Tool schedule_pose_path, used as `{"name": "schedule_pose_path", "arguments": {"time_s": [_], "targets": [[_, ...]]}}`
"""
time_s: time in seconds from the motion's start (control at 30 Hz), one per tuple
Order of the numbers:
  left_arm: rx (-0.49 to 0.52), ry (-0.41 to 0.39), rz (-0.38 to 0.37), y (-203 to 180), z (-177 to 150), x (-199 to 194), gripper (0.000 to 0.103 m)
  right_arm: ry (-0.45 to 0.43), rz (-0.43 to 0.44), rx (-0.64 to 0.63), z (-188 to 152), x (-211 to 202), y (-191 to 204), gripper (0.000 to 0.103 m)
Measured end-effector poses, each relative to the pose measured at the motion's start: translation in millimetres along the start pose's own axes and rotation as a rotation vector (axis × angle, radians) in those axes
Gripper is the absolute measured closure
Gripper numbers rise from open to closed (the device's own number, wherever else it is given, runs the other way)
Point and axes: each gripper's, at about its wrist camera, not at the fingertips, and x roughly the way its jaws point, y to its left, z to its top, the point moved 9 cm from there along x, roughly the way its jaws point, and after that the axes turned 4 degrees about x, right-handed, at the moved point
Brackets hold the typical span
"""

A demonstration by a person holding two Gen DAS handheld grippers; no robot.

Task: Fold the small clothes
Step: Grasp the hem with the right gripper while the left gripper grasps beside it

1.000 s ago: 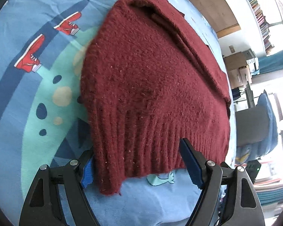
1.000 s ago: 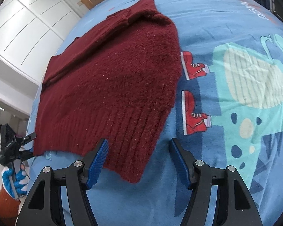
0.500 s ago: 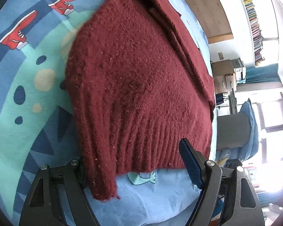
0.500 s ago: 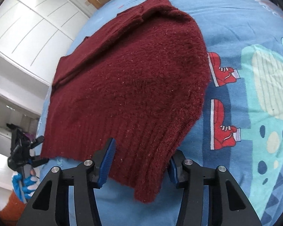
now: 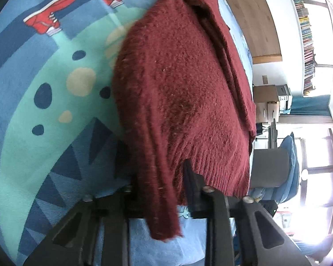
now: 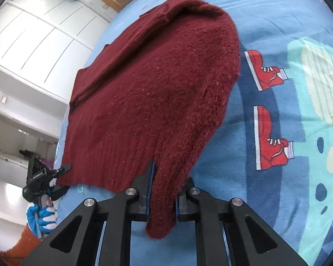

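Gripping the dark-red fuzzy knitted sweater [image 5: 184, 84] hem corners, left gripper [image 5: 159, 190] and right gripper [image 6: 162, 190] both clamped; sleeves folded in, final fold over blue cartoon-print bedsheet [image 6: 277, 33] remains.

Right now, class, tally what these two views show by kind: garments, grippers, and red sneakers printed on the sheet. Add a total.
maroon sweater: 1
grippers: 2 (left gripper, right gripper)
printed red sneakers: 2 (upper sneaker, lower sneaker)
total: 5

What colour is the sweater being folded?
Dark red sweater, plain fuzzy knit with ribbed hem; clearest in the right wrist view.
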Motion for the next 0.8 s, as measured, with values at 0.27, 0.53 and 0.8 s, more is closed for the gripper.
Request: {"name": "schedule_pose_path", "arguments": {"time_s": [0.27, 0.53, 0.8], "targets": [[0.028, -0.013, 0.007, -8, 0, 0, 0.095, -0.020, 0.025, 0.016, 3, -4, -1, 0.093], [0.071, -0.079, -0.041, -41, 25, -22, 0.095, -0.075, 0.098, 0.045, 24, -26, 4, 0.093], [0.160, -0.159, -0.115, -105, 68, -46, 0.095, -0.202, 0.162, -0.019, 78, -66, 39, 0.093]]}}
